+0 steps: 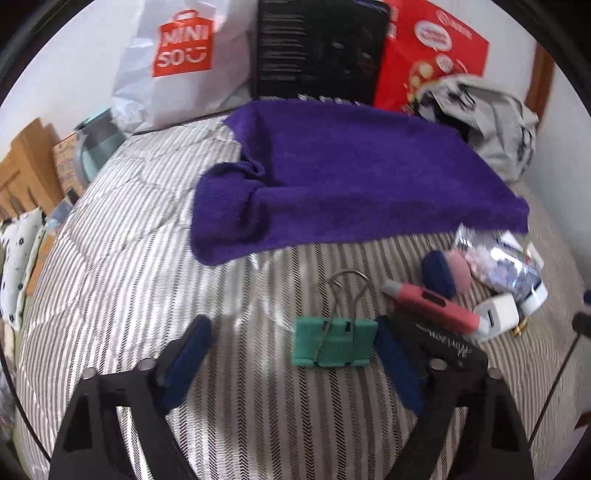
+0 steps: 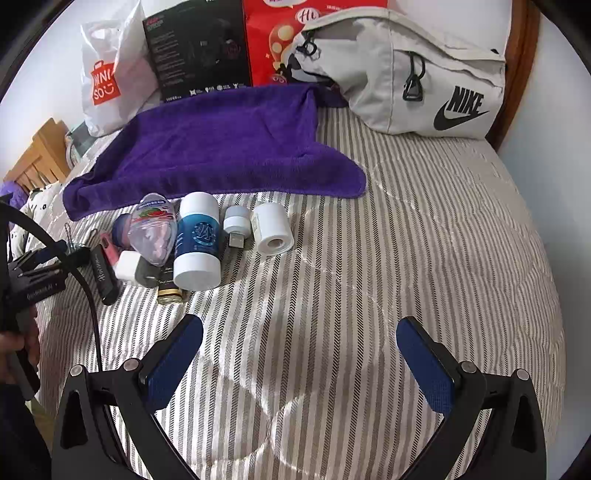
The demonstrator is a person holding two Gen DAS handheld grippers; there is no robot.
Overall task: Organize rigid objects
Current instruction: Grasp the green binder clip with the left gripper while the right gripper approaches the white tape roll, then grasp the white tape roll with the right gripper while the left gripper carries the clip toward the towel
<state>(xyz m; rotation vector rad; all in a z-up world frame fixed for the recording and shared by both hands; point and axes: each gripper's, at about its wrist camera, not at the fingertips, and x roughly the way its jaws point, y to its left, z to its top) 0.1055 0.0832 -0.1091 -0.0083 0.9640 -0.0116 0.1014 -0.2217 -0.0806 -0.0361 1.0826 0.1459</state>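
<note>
A green binder clip (image 1: 334, 341) lies on the striped bedspread (image 1: 129, 240) between the fingers of my left gripper (image 1: 291, 328), close against the right pad; the jaws stand wide open. Just right of it are a black flat item (image 1: 443, 339), a red pen-shaped device (image 1: 432, 306) and a white charger (image 1: 495, 314). My right gripper (image 2: 299, 332) is open over bare bedspread. Ahead of it to the left lie a blue-and-white bottle (image 2: 197, 243), a white tape roll (image 2: 271, 229), a small white USB plug (image 2: 236, 225) and a clear pouch (image 2: 153, 229).
A purple towel (image 2: 221, 147) is spread behind the objects. A grey Nike bag (image 2: 406, 74), a red box (image 2: 273, 33), a black box (image 2: 195, 48) and a white Miniso bag (image 2: 107, 81) line the back. A hand (image 2: 14, 347) holds the left gripper at the left edge.
</note>
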